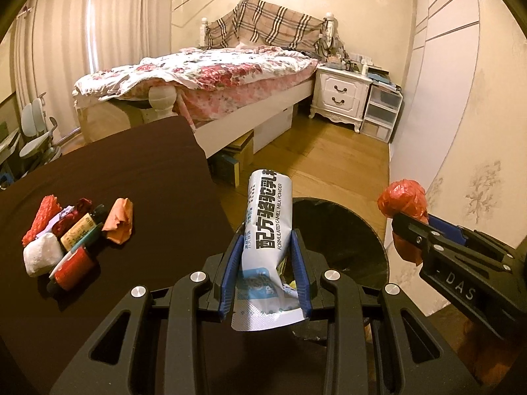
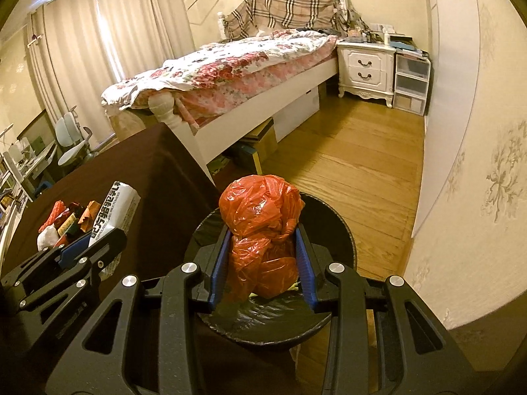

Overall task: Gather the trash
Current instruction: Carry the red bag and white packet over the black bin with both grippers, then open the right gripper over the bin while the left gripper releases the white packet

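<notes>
left tongs (image 1: 266,263) clamp a milk powder pouch (image 1: 268,217) beside the bin (image 1: 346,230) rim; right tongs (image 2: 263,260) clamp a red plastic bag (image 2: 262,227) above the bin. neither dropped yet. wrapper pile (image 1: 72,233) left of the bin waits on the surface (image 1: 148,177).

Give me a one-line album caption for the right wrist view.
Right gripper holds a crumpled red plastic bag above the black bin.

One milk powder packet (image 1: 268,227), one red bag (image 2: 263,230), one bin (image 1: 342,230).
</notes>
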Demonstrator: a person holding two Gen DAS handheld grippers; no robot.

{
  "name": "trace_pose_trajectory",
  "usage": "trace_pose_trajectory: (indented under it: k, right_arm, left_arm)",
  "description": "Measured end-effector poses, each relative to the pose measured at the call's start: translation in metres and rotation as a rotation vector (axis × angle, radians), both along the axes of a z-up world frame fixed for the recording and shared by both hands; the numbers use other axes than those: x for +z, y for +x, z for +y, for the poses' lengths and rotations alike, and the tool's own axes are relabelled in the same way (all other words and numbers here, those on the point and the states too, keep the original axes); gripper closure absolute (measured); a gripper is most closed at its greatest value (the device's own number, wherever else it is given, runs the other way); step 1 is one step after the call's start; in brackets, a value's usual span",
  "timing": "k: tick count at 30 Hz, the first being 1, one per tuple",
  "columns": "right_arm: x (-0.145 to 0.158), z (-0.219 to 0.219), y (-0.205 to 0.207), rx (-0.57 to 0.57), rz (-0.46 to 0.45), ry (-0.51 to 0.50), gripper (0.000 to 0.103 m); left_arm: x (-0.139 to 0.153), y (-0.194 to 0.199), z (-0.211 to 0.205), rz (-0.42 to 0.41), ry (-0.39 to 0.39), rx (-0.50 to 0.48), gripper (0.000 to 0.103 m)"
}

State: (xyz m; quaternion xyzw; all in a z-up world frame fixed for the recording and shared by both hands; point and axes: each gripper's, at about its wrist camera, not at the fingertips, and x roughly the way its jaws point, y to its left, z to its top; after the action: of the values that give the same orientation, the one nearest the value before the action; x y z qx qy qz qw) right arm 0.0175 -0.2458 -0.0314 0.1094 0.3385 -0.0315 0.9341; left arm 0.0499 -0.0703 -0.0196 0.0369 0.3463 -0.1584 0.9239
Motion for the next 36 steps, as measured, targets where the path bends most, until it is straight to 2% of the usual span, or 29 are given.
trace_pose_trajectory:
  k: [13,14,15,16,17,20,29,36]
  right_arm:
    - [-0.007,-0.008,0.008,-0.027,0.023,0.006,0.064]
    - [-0.008,-0.008,0.009,-0.027,0.026,0.005,0.063]
    - [-0.009,-0.009,0.008,-0.032,0.026,0.003,0.055]
    - [-0.009,-0.01,0.008,-0.04,0.024,0.002,0.05]
    - [-0.009,-0.011,0.007,-0.045,0.022,0.001,0.049]
    - [-0.008,-0.013,0.006,-0.057,0.021,-0.001,0.046]
    - [-0.006,-0.012,0.003,-0.061,0.018,-0.004,0.041]
    - [0.001,0.011,0.004,-0.006,0.017,-0.016,0.041]
  left_arm:
    - [-0.003,0.007,-0.003,0.005,0.008,0.003,0.069]
    - [-0.004,0.008,-0.003,0.006,0.011,0.003,0.067]
    - [-0.004,0.008,-0.003,0.005,0.015,0.003,0.063]
    - [-0.004,0.009,-0.003,0.001,0.017,0.006,0.054]
    - [-0.003,0.008,-0.003,-0.006,0.015,0.009,0.046]
    - [-0.001,0.008,-0.002,-0.019,0.009,0.015,0.034]
    - [0.0,0.001,0.008,-0.04,0.02,0.053,0.029]
    - [0.003,-0.007,0.033,-0.057,0.037,0.099,0.028]
